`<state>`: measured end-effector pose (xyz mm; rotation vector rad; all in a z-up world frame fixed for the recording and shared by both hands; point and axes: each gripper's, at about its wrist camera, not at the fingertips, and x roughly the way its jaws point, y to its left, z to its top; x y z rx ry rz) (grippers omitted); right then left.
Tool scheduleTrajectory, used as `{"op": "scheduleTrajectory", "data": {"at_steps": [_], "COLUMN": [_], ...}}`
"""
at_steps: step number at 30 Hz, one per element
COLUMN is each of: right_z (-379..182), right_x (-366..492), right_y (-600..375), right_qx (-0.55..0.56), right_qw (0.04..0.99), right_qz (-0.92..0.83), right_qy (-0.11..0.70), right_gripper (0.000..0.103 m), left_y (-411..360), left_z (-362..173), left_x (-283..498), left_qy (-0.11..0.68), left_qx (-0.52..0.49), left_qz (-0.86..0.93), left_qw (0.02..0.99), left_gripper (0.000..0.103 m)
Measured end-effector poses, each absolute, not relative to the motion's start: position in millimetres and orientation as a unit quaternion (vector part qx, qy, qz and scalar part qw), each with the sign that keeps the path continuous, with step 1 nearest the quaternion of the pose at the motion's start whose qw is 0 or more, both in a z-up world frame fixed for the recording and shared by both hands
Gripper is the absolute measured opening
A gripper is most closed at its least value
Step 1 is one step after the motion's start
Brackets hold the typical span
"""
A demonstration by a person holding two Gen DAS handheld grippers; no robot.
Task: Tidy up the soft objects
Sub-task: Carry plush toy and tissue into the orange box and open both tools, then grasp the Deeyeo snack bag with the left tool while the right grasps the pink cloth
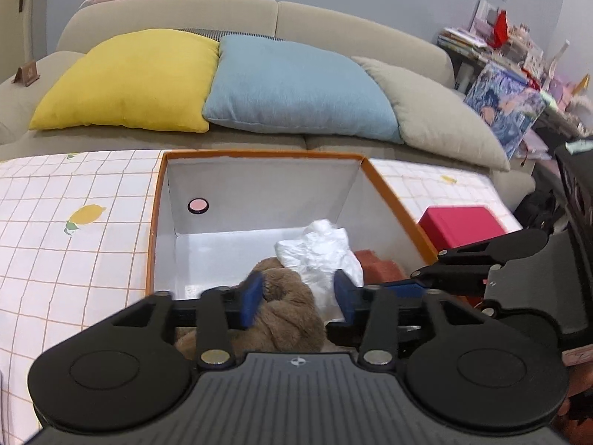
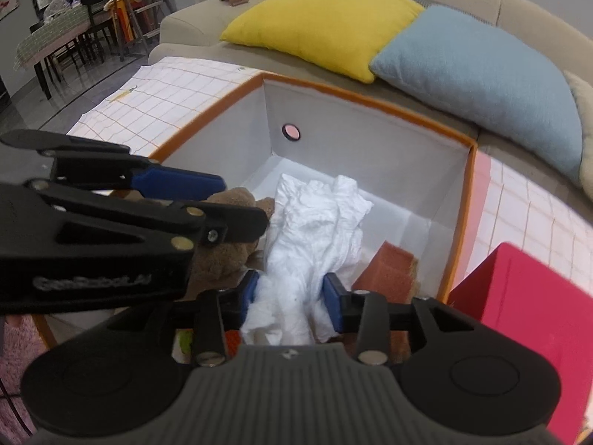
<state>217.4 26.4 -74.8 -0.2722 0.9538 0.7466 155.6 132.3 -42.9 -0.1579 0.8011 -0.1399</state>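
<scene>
An orange-rimmed white storage box (image 1: 259,155) (image 2: 370,105) stands on the checked cloth. Inside lie a brown plush toy (image 1: 289,315) (image 2: 226,259), crumpled white cloth (image 1: 322,256) (image 2: 315,230) and an orange sponge (image 1: 378,267) (image 2: 389,267). My left gripper (image 1: 298,296) (image 2: 222,204) hangs over the box, its blue pads either side of the plush toy's top. My right gripper (image 2: 291,298) (image 1: 426,278) has its pads closed on the white cloth inside the box.
A red box (image 1: 463,226) (image 2: 519,296) sits right of the storage box. The sofa behind holds a yellow pillow (image 1: 129,81), a blue pillow (image 1: 296,89) and a beige pillow (image 1: 437,111). A cluttered shelf (image 1: 519,55) is at the right; a dining table (image 2: 55,40) stands far left.
</scene>
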Motion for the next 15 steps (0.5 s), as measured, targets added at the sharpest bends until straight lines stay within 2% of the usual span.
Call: {"op": "scheduleTrajectory", "data": {"at_steps": [3,8,12,15], "right_z": [-65.6,-50.4,-31.5,-16.8], "right_x": [214.3,215.3,205.5,191.6], "right_y": [23.6,14.0,1.7,-12.1], "right_qx": [-0.128,-0.116,-0.119,-0.111], "right_qw": [0.819,0.828,0.842,0.857], "right_qz": [0.345,0.328,0.319,0.310], "right_qy": [0.440,0.440,0.418,0.396], "right_gripper": [0.058,0.062,0.074,0.075], "left_y": [132.0,128.8,121.2,109.9], "left_z": [-33.6,-19.8,-4.7,7.9], "left_x": [151.3,140.4,127.8,115.4], "left_qy": [0.381,0.366,0.334,0.304], "left_qx": [-0.085,-0.104,-0.099,-0.086], "left_qz": [-0.065,-0.043,-0.026,-0.024], "left_qw": [0.918,0.924,0.937,0.949], "left_gripper": [0.065,0.066,0.066,0.066]}}
